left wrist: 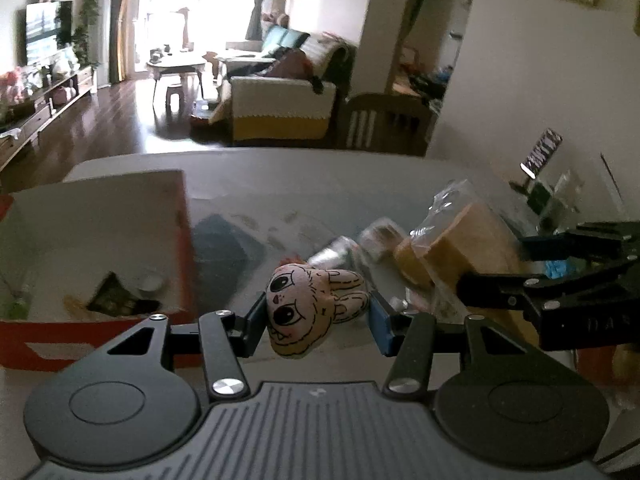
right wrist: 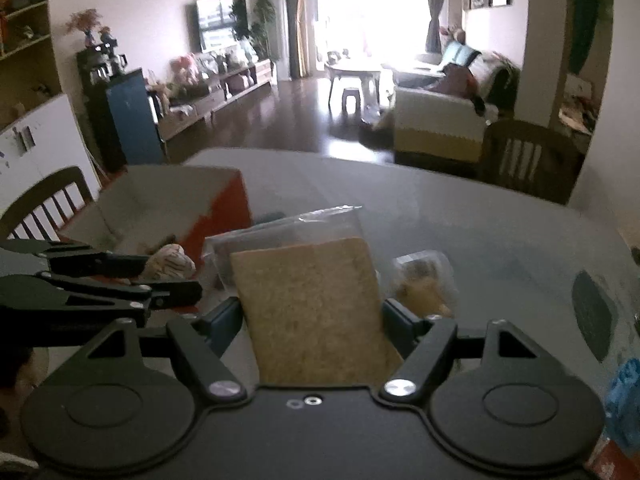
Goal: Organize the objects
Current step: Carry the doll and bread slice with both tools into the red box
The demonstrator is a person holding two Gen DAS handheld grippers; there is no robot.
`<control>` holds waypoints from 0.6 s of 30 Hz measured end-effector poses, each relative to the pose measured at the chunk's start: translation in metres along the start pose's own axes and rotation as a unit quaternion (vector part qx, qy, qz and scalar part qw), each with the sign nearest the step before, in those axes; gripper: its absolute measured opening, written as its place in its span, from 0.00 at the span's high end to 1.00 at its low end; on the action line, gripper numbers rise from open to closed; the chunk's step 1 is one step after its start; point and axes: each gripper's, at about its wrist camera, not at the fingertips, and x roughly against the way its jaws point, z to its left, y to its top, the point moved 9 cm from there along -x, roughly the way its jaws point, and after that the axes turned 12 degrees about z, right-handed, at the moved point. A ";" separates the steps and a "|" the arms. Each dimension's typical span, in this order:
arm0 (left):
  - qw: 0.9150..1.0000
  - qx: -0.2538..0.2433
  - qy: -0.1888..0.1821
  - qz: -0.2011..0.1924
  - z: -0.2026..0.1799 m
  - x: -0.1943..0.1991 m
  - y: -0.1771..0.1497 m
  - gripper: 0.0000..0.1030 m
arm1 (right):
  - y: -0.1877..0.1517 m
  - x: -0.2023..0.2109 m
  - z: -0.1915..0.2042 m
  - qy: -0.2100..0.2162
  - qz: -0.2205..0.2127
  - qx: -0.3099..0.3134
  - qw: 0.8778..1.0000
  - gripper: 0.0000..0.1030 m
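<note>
Between the blue pads of the left gripper (left wrist: 318,322) sits a small bunny toy (left wrist: 308,306). The pads sit at both sides of its head, but I cannot tell if they squeeze it. To the left of this gripper is a red and white box (left wrist: 96,240) with small things inside. The right gripper (right wrist: 314,320) is clamped on a brown slice in a clear bag (right wrist: 312,304). Just past it lies a small packet (right wrist: 424,280). Everything sits on a grey table (right wrist: 460,208).
</note>
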 end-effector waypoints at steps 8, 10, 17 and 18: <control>1.000 0.008 0.010 -0.020 0.047 0.036 0.017 0.49 | 0.040 0.004 0.051 0.017 -0.028 0.005 0.999 0.27; 1.000 0.009 0.013 -0.024 0.059 0.041 0.019 0.49 | 0.050 0.001 0.064 0.021 -0.033 0.008 0.999 0.27; 0.998 0.020 0.031 -0.043 0.105 0.060 0.032 0.49 | 0.079 -0.015 0.108 0.040 -0.043 0.018 0.998 0.27; 0.998 0.024 0.033 -0.046 0.114 0.063 0.034 0.49 | 0.082 -0.017 0.114 0.042 -0.045 0.021 0.998 0.27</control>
